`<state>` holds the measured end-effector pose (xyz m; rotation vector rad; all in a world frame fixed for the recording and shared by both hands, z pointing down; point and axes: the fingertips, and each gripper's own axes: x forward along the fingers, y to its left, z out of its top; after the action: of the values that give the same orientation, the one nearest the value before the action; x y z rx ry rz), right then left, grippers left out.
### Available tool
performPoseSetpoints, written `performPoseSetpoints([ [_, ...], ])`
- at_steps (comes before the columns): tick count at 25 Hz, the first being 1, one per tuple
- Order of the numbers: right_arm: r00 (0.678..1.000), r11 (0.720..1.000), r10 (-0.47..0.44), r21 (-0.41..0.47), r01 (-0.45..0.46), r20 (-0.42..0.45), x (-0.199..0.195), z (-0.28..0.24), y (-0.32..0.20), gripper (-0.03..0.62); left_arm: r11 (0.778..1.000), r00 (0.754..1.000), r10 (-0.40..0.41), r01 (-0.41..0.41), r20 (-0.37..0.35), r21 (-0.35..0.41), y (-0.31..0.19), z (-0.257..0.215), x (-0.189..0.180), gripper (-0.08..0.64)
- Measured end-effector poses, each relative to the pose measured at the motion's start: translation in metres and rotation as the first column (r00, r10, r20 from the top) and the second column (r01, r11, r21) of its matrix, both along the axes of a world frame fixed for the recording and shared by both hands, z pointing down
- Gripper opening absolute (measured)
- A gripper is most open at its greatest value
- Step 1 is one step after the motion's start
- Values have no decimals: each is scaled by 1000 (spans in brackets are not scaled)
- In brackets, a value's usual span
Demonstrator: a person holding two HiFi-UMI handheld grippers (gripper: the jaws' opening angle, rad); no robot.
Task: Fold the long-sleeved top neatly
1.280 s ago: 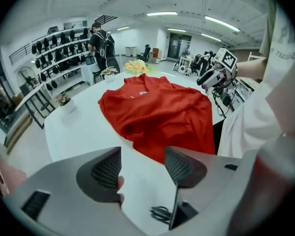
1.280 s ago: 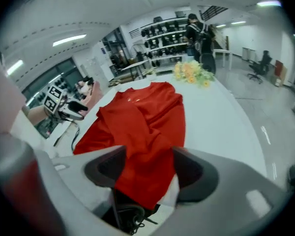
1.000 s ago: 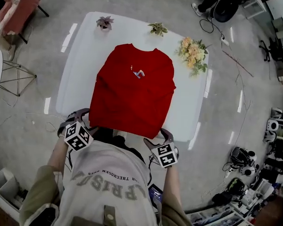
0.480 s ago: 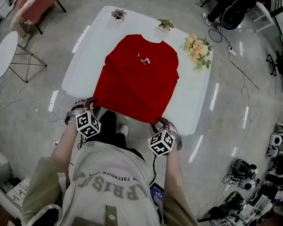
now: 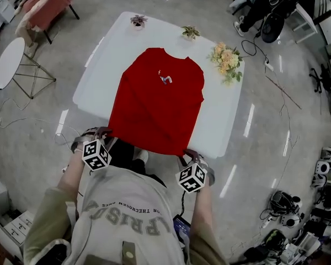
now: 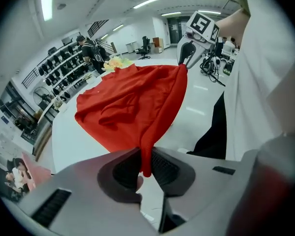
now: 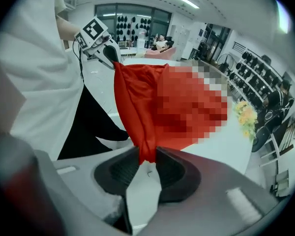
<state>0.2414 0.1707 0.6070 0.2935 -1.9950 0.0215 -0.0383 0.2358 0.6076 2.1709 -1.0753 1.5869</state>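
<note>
Too small to read from the head view: the white-and-blue print on the chest of the red top (image 5: 157,104). Cannot tell where its sleeves lie. Hidden under its hanging hem: the near edge of the white table (image 5: 102,54). Largely covered by their marker cubes there: the left gripper (image 5: 106,136) and right gripper (image 5: 187,153). Cut off by the upper edge: pink chair (image 5: 47,4). Too crowded to name: floor clutter (image 5: 298,225) at lower right. Blurred over in the right gripper view: the top's middle.
</note>
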Motion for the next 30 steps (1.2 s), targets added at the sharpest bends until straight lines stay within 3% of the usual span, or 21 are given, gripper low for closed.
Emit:
performPoseSetpoints([
  [6, 984, 984, 84, -167, -57, 159, -8, -63, -17, 107, 998, 998, -26, 30, -61, 57, -23, -54, -7, 52],
  [12, 964, 973, 150, -207, -104, 221, -19, -95, -99, 107, 989, 990, -44, 62, -133, 135, -107, -94, -27, 52],
  [15, 949, 937, 242, -304, -174, 203, -26, -81, -143, 107, 986, 985, -69, 91, -160, 137, -163, -94, -38, 54],
  [18, 918, 875, 359, -402, -268, 170, -34, -58, -180, 107, 985, 971, -154, 166, -184, 52, -207, -67, -52, 55],
  [21, 890, 826, 445, -428, -365, 99, -38, -31, -203, 109, 961, 945, -276, 267, -175, -74, -230, -28, -64, 85],
  [23, 878, 824, 473, -389, -413, 70, -36, -19, -213, 110, 937, 921, -345, 325, -181, -129, -237, -12, -72, 166],
  [25, 879, 840, 465, -366, -400, 105, -38, -22, -215, 167, 912, 879, -408, 380, -245, -156, -243, -12, -82, 236],
  [27, 878, 843, 451, -400, -359, 162, -42, -31, -206, 344, 885, 817, -466, 435, -341, -166, -245, -23, -95, 259],
  [29, 857, 837, 466, -423, -346, 221, -43, -41, -199, 357, 873, 777, -484, 456, -401, -172, -239, -33, -105, 262],
  [30, 842, 834, 483, -420, -358, 242, -41, -42, -198, 357, 881, 780, -471, 442, -412, -171, -233, -36, -106, 262],
])
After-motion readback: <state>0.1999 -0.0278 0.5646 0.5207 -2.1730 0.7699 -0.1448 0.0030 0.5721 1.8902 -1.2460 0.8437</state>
